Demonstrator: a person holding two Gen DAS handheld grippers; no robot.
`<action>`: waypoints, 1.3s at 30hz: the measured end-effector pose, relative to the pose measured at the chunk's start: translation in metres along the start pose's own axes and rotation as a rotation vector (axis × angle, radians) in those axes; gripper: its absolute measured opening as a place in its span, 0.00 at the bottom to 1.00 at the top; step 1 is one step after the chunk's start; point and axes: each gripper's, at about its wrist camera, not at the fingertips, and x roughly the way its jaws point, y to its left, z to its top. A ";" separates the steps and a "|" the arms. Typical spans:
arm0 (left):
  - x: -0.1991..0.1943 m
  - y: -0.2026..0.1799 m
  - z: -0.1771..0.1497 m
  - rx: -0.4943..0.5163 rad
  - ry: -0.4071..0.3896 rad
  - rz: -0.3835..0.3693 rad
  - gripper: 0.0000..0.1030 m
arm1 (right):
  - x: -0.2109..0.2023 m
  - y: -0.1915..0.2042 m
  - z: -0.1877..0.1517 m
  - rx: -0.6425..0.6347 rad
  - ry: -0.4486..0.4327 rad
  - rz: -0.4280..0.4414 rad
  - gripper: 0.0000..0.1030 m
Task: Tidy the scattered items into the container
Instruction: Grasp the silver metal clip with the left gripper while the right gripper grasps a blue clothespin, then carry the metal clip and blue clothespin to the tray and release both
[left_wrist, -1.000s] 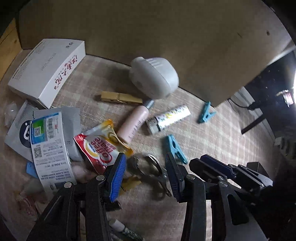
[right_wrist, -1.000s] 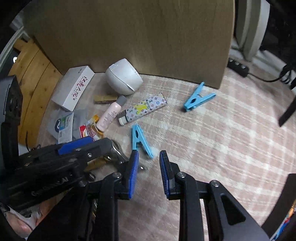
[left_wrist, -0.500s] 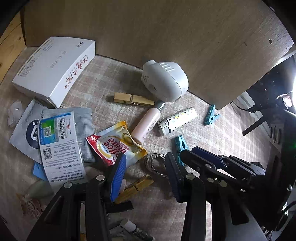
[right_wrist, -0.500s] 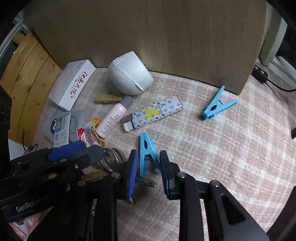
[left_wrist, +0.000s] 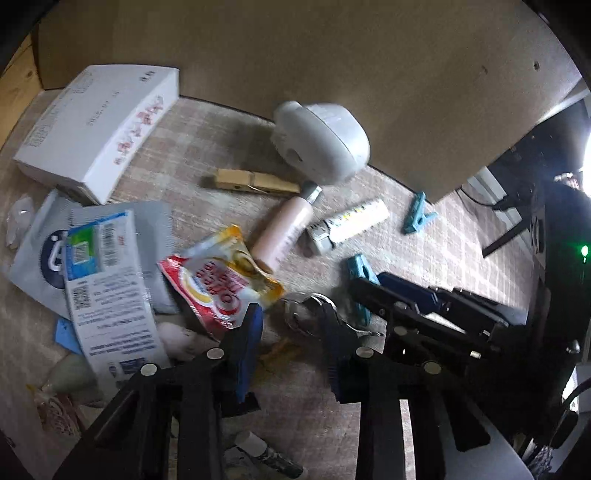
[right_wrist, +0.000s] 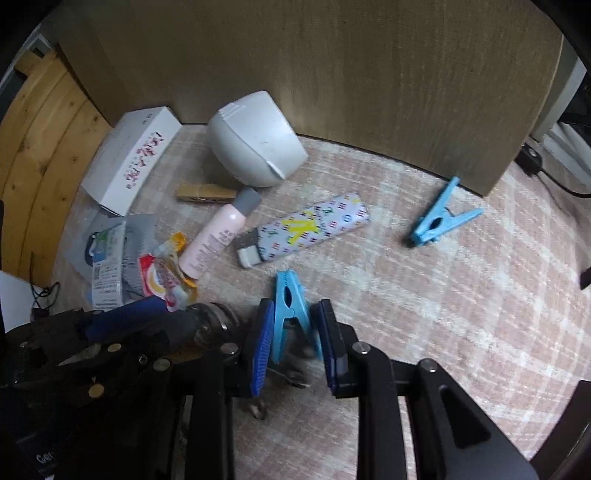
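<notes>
My right gripper (right_wrist: 293, 325) is open with its jaws on either side of a blue clothespin (right_wrist: 290, 310) lying on the checked cloth, not closed on it. My left gripper (left_wrist: 291, 325) is open just above a metal key ring (left_wrist: 308, 306) and a yellow clip (left_wrist: 280, 350). Beside them lie a red coffee sachet (left_wrist: 218, 280), a pink bottle (right_wrist: 218, 236), a patterned tube (right_wrist: 306, 229), a wooden clothespin (right_wrist: 205, 192) and a second blue clothespin (right_wrist: 439, 221). A white bowl-shaped container (right_wrist: 258, 140) lies tipped on its side by the wall.
A white carton (right_wrist: 129, 158) and grey packets with labels (left_wrist: 99, 266) lie at the left. A brown panel (right_wrist: 314, 66) stands behind the items. A cable and power strip (right_wrist: 532, 155) sit at the far right. The right gripper's arm (left_wrist: 443, 314) crosses the left wrist view.
My right gripper has advanced until the blue clothespin lies between its jaws. My left gripper has shifted forward over the key ring.
</notes>
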 end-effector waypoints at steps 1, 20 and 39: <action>0.002 -0.002 0.000 0.009 0.004 0.001 0.28 | -0.001 -0.002 0.000 0.001 0.004 -0.004 0.22; 0.035 -0.094 -0.005 0.250 0.053 0.050 0.43 | -0.033 -0.102 -0.021 0.189 0.002 -0.119 0.21; 0.022 -0.127 -0.050 0.373 0.006 0.122 0.25 | -0.080 -0.138 -0.049 0.286 -0.082 -0.079 0.21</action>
